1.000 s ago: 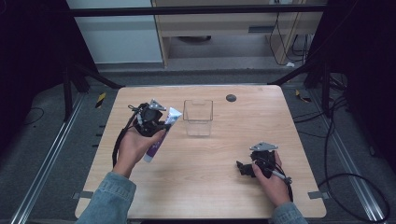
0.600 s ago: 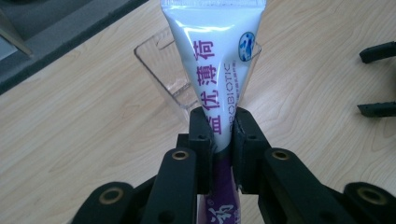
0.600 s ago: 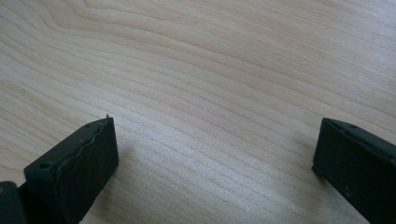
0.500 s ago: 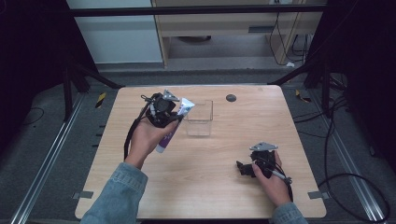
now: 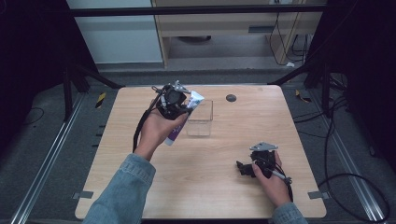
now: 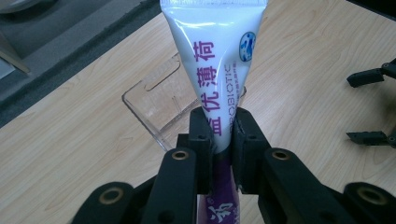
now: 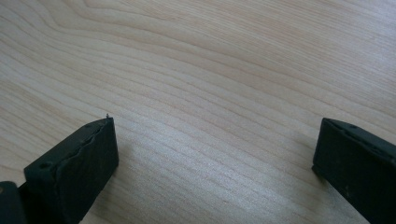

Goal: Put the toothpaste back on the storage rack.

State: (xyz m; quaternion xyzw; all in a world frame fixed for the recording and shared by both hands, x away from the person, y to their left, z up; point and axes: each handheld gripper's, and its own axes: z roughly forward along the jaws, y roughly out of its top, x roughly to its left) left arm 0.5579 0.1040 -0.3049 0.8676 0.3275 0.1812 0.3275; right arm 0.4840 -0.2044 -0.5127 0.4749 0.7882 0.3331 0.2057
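Observation:
My left gripper (image 5: 183, 108) is shut on a white and purple toothpaste tube (image 5: 180, 126), held in the air left of a clear plastic box (image 5: 201, 119). In the left gripper view both pads pinch the tube (image 6: 219, 70) at its middle, and its flat crimped end points past the jaws over the clear box (image 6: 159, 105). The purple cap end hangs down below the hand. My right gripper (image 5: 245, 169) rests low on the table at the front right. Its jaws stand wide apart in the right gripper view with only bare wood (image 7: 210, 93) between them.
The light wooden table (image 5: 116, 154) has a small dark round hole (image 5: 230, 98) near its far edge. Dark floor, metal rails and cables surround the table. The right gripper's jaws (image 6: 371, 107) appear at the right edge of the left gripper view.
My left hand has carried the tube up and to the right, from the table's left part to beside the clear box. The right gripper has stayed in place.

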